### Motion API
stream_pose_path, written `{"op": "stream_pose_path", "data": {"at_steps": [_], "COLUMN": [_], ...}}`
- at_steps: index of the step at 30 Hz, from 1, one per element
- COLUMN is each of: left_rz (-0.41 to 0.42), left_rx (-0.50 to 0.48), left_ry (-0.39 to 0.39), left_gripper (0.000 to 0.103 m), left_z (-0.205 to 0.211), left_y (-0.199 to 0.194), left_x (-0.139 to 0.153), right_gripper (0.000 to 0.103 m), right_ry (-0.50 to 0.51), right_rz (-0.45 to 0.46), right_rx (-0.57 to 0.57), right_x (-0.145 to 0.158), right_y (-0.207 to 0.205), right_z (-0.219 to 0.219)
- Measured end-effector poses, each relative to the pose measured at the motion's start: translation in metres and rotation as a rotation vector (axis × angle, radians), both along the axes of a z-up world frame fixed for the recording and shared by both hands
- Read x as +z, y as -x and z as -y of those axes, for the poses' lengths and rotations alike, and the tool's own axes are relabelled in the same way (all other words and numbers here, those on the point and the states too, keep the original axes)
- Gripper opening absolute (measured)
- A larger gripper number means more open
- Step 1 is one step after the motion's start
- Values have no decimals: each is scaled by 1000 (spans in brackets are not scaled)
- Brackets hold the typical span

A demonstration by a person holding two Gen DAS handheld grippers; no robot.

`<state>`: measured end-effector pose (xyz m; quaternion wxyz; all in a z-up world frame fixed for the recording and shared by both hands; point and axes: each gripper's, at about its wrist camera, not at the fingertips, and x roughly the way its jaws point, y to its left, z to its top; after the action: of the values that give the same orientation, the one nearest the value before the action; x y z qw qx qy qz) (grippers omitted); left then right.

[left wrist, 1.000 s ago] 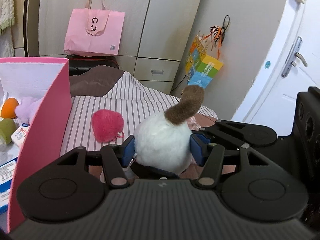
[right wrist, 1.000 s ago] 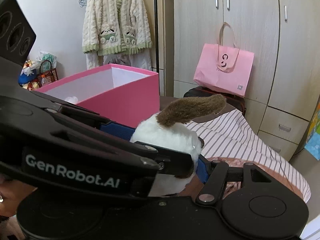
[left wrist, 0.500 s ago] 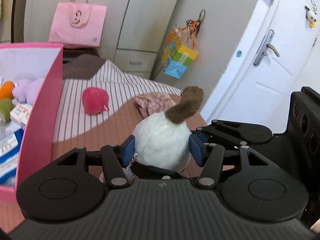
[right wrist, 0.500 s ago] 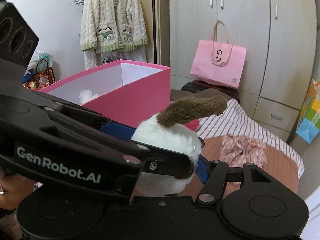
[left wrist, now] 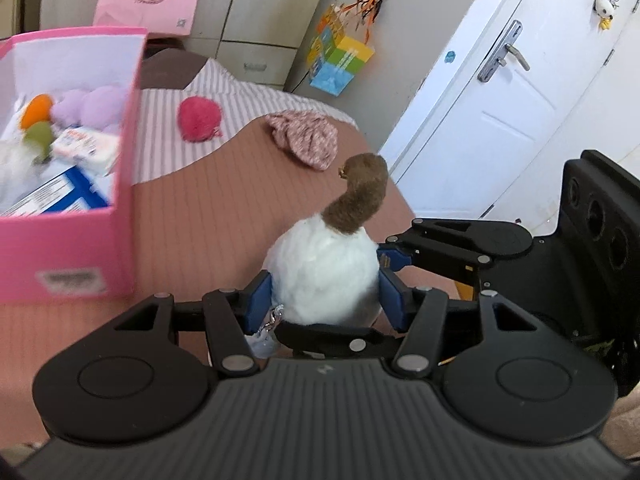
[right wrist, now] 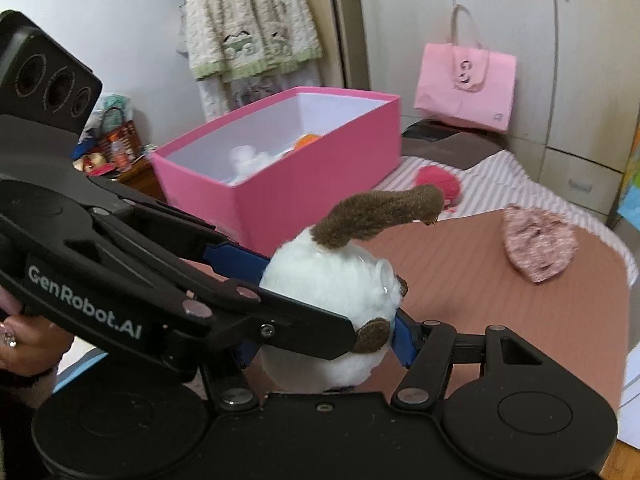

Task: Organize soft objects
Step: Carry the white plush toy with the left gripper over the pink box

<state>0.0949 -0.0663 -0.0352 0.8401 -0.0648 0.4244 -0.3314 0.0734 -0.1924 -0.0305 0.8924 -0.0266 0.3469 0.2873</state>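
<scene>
A white plush toy [left wrist: 324, 272] with a brown ear [left wrist: 360, 204] hangs above the brown bed cover [left wrist: 208, 208]. My left gripper [left wrist: 326, 300] is shut on it, a blue pad pressing each side. The right gripper [right wrist: 324, 344] grips the same toy [right wrist: 332, 280] from the other side; its near pad [right wrist: 402, 340] presses a brown patch, and its far pad is hidden behind the left gripper's arm. The open pink box [left wrist: 120, 184] stands to the left with several soft toys and packets inside. A pink fluffy ball [left wrist: 200, 120] and a floral cloth piece [left wrist: 306, 142] lie on the bed.
Beyond the bed stand a wardrobe with a pink tote bag [right wrist: 464, 80] and a colourful bag [left wrist: 340, 60], and a white door [left wrist: 520, 92] is at the right. A knitted cardigan [right wrist: 248, 32] hangs on the wall. A person's hand [right wrist: 24, 340] holds the left gripper.
Both grippers have carried the plush toy sideways over the bed and tipped downward. The pink box's inside and the floral cloth have come into view. The grip on the toy looks the same.
</scene>
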Motion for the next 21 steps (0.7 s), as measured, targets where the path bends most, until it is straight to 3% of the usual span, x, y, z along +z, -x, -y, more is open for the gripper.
{"op": "stream_pose_path", "data": {"at_steps": [5,8,13,21], "left_rz": [-83,-83,-41,106], "left_rx": [-1,31,83,177], "left_ry": [-12,-7,-7,42], "left_gripper": [55,55,55,55], "left_z": [-28,-48,-81,-125], "left_y": [11,20,30,23], "left_x": [12,25,43,79], "right_gripper": [68,68,68,68], "right_ry": [-20,-53,-75,-169], "right_rz": [-76,-105,-83,-66], "right_rx": [69,118,174,214], "right_x": [9,20,37,69], "right_y": [7,8,11,-16], "right_z": [-21,-31,-59,-90]}}
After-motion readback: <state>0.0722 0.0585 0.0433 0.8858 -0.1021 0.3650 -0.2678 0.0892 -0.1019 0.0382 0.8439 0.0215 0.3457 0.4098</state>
